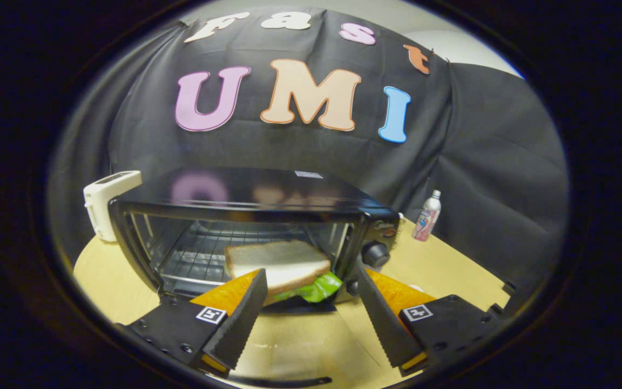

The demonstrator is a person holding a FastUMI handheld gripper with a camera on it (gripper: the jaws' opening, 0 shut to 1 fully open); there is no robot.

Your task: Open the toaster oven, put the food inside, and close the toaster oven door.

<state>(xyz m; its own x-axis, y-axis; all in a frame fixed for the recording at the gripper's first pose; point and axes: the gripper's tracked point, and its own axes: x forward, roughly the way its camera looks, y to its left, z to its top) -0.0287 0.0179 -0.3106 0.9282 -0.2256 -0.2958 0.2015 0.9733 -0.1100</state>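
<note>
Right now I have the tongs (311,286) spread wide and empty, fingers well apart, just short of the oven (246,227). Its door (300,307) lies dropped open, and the sandwich (278,265) sits on the rack (203,254) at the mouth, a green leaf (319,289) hanging out over the door. My worry is the closing: if I swing the door up as things lie, I judge it could pinch the leaf or shove the bread askew. The left finger is close to the crust, so a careless pull back might drag the sandwich out onto the counter (440,270).
</note>
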